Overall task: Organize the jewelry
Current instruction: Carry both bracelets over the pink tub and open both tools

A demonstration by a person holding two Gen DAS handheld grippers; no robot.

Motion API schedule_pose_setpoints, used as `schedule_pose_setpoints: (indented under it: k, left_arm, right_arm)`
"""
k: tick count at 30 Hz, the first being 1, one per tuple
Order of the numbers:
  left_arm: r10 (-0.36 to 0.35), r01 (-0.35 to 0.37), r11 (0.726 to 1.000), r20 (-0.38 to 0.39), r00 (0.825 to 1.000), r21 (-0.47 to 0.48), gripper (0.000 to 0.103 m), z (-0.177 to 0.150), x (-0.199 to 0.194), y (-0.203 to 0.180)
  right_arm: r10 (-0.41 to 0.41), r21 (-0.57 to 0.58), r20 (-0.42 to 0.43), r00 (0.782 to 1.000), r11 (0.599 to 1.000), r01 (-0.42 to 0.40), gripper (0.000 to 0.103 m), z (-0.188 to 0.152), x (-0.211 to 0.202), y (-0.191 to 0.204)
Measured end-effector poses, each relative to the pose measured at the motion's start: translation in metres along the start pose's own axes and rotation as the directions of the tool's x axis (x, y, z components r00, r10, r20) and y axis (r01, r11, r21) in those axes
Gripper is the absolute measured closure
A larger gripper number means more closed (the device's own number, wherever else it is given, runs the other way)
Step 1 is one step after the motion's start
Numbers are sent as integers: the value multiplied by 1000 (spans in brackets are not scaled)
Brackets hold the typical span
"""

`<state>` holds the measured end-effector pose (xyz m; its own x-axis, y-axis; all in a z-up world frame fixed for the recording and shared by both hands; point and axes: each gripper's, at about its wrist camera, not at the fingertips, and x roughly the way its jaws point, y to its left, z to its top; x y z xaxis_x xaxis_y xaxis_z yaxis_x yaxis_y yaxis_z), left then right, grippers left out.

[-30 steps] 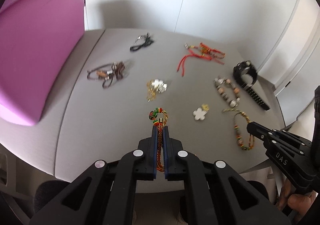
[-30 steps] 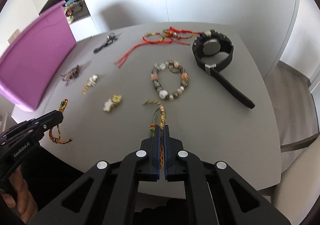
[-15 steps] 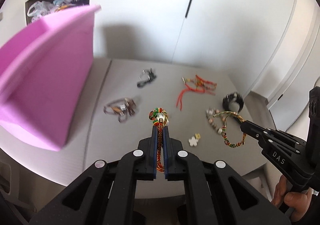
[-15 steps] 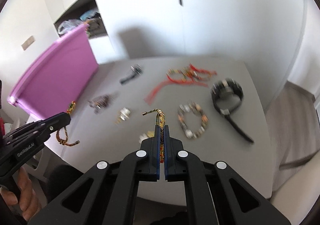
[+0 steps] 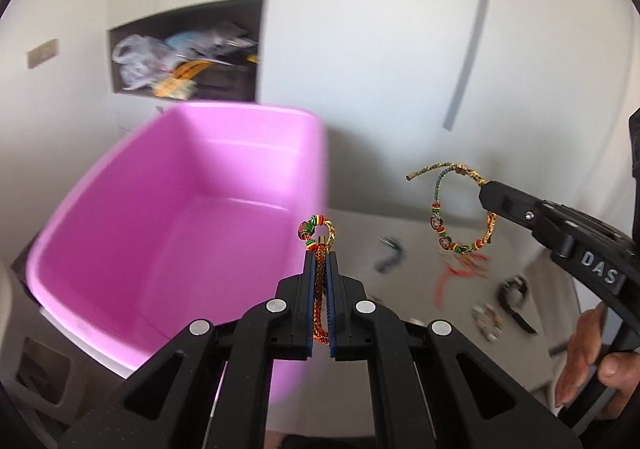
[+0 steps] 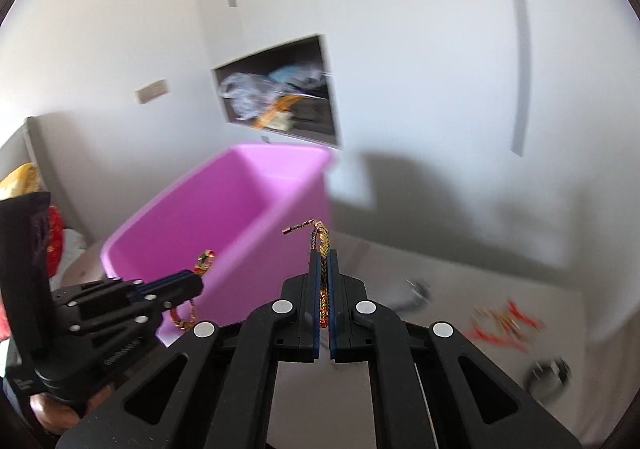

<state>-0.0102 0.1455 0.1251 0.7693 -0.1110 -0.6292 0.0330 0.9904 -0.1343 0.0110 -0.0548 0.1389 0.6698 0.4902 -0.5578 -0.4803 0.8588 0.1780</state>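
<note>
While your left gripper (image 5: 320, 269) clamps a braided bracelet (image 5: 318, 237) beside the pink bin (image 5: 172, 209), your right gripper (image 6: 323, 261) clamps a beaded bracelet (image 5: 456, 209) (both aloft, remaining jewelry blurred on tabletop (image 5: 400, 289)).

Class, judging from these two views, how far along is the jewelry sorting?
Nothing shows inside the pink bin yet. In hand: the left gripper and right gripper each clamp a braided bracelet, lifted toward it. Left: the red cord, watch and other pieces on the table.

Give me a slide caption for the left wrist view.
Left gripper carries a braided bracelet toward the pink bin; right gripper holds a beaded bracelet.
</note>
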Motion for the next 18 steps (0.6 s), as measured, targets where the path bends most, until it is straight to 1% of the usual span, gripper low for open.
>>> schedule_pose_setpoints:
  k: [3, 4, 7, 10, 14, 18]
  left_arm:
    - [57, -57, 998, 8, 998, -33, 98, 14, 2, 29]
    - [79, -78, 996, 5, 997, -45, 97, 17, 3, 39]
    - [116, -118, 990, -31, 993, -77, 97, 24, 17, 64]
    - [148, -156, 981, -76, 986, -111, 97, 28, 30, 89]
    - [177, -192, 974, -123, 977, -119, 97, 29, 46, 108]
    - [182, -206, 970, -184, 966, -125, 97, 24, 60, 120]
  right_arm:
    - [70, -22, -19, 997, 997, -71, 100, 20, 24, 24]
    - [98, -31, -37, 994, 995, -99, 100, 26, 37, 33]
    - [137, -51, -83, 987, 989, -142, 100, 36, 63, 53]
    - [170, -60, -144, 975, 982, -180, 100, 44, 94, 69]
    - [179, -72, -214, 960, 978, -198, 100, 47, 123, 82]
    - [160, -73, -262, 952, 980, -184, 100, 47, 141, 86]
